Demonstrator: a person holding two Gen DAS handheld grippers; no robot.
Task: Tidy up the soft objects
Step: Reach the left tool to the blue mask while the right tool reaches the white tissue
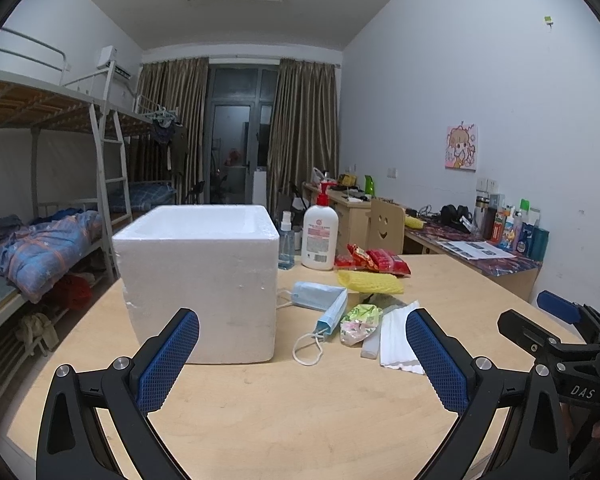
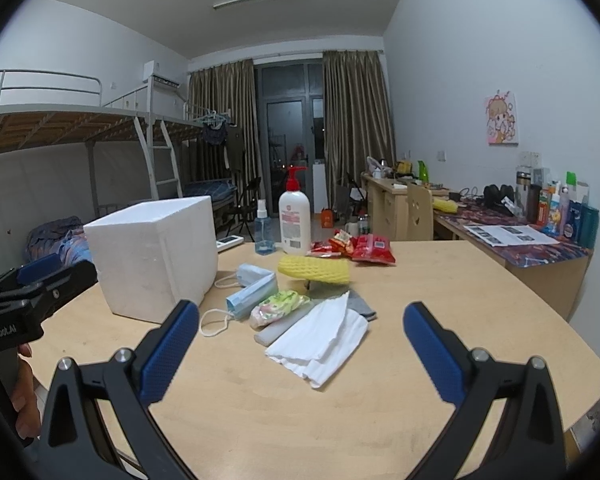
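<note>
Left hand-held gripper (image 1: 302, 354) gapes before the open-topped foam box (image 1: 198, 280), interior hidden.

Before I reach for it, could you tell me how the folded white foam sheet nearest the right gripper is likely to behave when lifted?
The white foam sheet looks thin and loosely folded, so it will probably flop and unfold if pinched at one edge. It seems very light; a push would likely slide it across the table. One edge rests on the grey strip, which may shift with it.

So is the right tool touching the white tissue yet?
Apart. In the right wrist view, the right tool is open and bare table shows between its fingers and the white tissue.
</note>
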